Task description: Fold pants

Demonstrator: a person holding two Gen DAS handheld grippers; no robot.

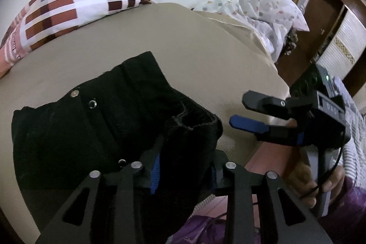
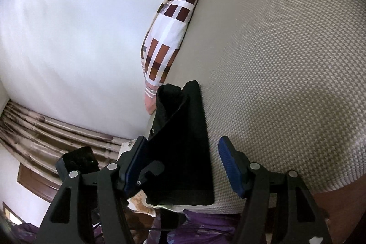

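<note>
Black pants (image 1: 80, 129) lie folded on the beige bed cover (image 1: 183, 42), waistband studs facing up. In the left wrist view a thick cuff of one leg (image 1: 192, 129) stands bunched between the blue pads (image 1: 155, 173) of my left gripper (image 1: 185, 166), which is shut on it. To the right my right gripper (image 1: 239, 111) hovers over the bed with its jaws apart and nothing in them. In the right wrist view the right gripper (image 2: 180, 148) stands open above the near end of the folded pants (image 2: 187, 152), its pads (image 2: 226, 157) clear of the cloth.
A checked brown-and-white pillow (image 1: 57, 13) lies along the white wall. A white spotted cloth (image 1: 263, 4) is heaped at the bed's far corner, by a wooden door (image 1: 324, 4). The person's hand (image 1: 306, 177) and purple clothing (image 1: 343, 209) are near the bed edge. A curtain (image 2: 45, 125) hangs at the left.
</note>
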